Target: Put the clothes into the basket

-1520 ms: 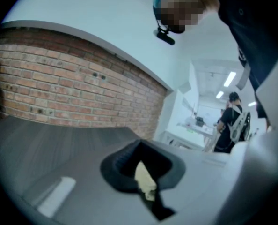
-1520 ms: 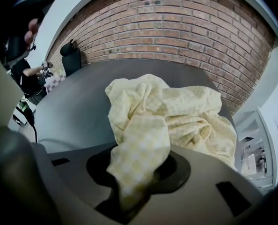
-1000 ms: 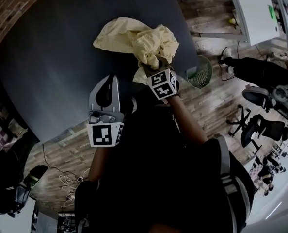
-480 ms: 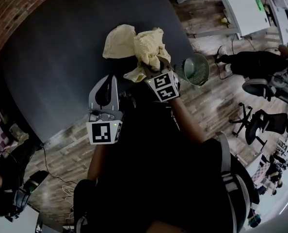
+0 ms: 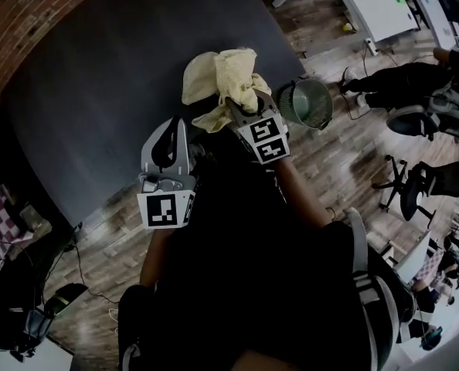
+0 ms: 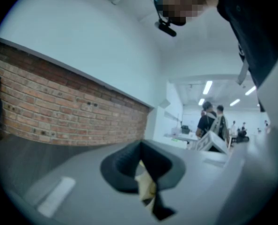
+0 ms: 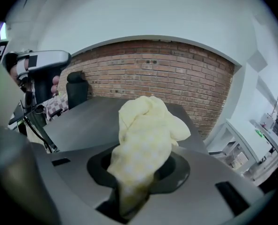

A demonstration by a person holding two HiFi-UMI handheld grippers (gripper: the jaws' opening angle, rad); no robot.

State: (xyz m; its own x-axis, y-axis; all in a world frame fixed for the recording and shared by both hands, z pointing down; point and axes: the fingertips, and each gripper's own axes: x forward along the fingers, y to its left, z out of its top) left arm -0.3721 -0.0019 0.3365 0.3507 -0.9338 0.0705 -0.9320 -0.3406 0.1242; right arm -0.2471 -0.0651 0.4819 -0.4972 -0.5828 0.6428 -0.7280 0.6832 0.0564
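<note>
A pale yellow cloth (image 5: pixel 222 79) hangs bunched over the near right corner of the dark table (image 5: pixel 98 91). My right gripper (image 5: pixel 241 107) is shut on it. In the right gripper view the cloth (image 7: pixel 146 130) fills the space between the jaws and spills forward over them. A round wire basket (image 5: pixel 307 103) stands on the wooden floor just right of that gripper. My left gripper (image 5: pixel 175 126) is held level to the left, its fingertips meeting. A yellow sliver (image 6: pixel 146 186) shows in the gap behind the tips in the left gripper view; in the head view nothing hangs from it.
A brick wall (image 5: pixel 28 14) runs behind the table. White desks (image 5: pixel 368 6), office chairs (image 5: pixel 434 184) and seated people (image 5: pixel 415 76) fill the right side. Cables (image 5: pixel 75 238) lie on the floor at lower left.
The cloth has come up off the table, drawn from a spread heap into a tight bunch in the right gripper. It and the gripper now sit closer to the basket.
</note>
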